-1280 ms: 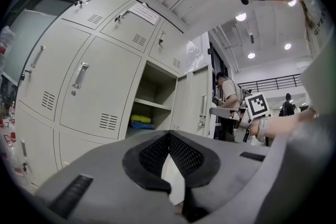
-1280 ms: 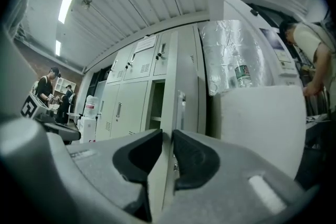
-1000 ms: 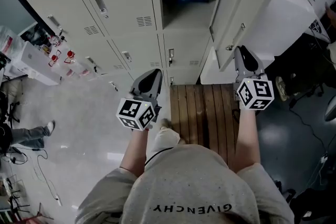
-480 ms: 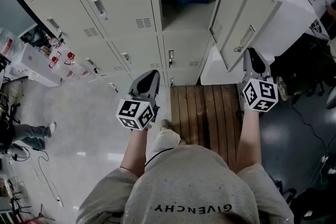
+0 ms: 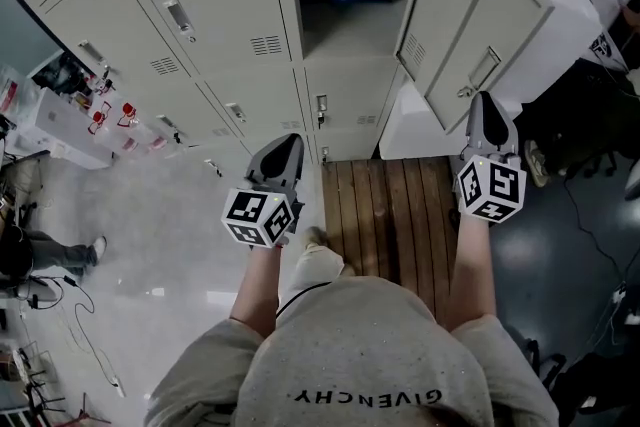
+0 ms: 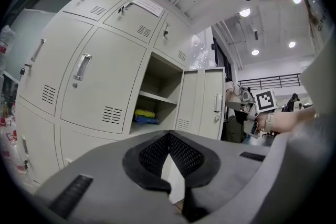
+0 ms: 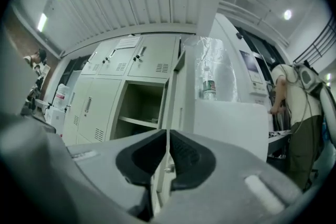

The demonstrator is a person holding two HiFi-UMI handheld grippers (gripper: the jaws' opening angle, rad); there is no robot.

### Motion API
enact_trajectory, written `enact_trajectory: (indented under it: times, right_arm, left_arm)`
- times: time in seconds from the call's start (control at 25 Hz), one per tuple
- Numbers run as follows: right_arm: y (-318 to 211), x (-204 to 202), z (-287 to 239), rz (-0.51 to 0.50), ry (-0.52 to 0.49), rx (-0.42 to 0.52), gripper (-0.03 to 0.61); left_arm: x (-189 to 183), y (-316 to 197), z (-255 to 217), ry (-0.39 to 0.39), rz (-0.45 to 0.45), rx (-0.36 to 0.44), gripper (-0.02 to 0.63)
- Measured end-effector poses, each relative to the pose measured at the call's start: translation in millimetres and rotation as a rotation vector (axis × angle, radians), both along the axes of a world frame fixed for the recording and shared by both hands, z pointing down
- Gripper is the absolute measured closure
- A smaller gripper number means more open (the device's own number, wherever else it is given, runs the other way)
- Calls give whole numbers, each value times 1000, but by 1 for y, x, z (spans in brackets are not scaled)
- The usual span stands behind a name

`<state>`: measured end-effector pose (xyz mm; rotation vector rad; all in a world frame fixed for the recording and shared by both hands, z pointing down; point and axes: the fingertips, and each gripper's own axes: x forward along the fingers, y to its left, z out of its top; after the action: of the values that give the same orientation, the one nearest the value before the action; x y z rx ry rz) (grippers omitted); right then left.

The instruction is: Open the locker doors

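one door out, the others shut

the left gripper point(image 5: 287, 145) hangs with jaws pressed together on nothing, well apart from the lockers. the right gripper point(image 5: 484, 105), jaws likewise together and empty, sits just beside the open locker door point(image 5: 455, 10); contact cannot be told. closed tips may slip off its edge, or knock it against the white cabinet point(image 5: 570, 20). the closed doors point(image 5: 215, 5) beyond are cut off at the top of the view.

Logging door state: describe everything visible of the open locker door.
The open locker door looks like pale painted metal, with louvred vents and a recessed handle. It stands upright, wide open, to the right of the open compartment. The right claw is shut just below the handle; whether they touch cannot be told.
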<state>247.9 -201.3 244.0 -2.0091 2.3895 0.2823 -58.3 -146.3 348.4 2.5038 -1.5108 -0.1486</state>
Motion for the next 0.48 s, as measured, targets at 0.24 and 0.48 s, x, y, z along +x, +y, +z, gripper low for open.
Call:
enact_trajectory:
  times: [0.24, 0.48]
  right_arm:
    - [-6, -70, 43, -184, 3, -59, 557]
    - [-35, -134, 117, -302, -41, -175, 552]
  left_arm:
    - [-13, -19, 17, -5, -8, -19, 615]
    - [-36, -55, 54, -5, -12, -37, 615]
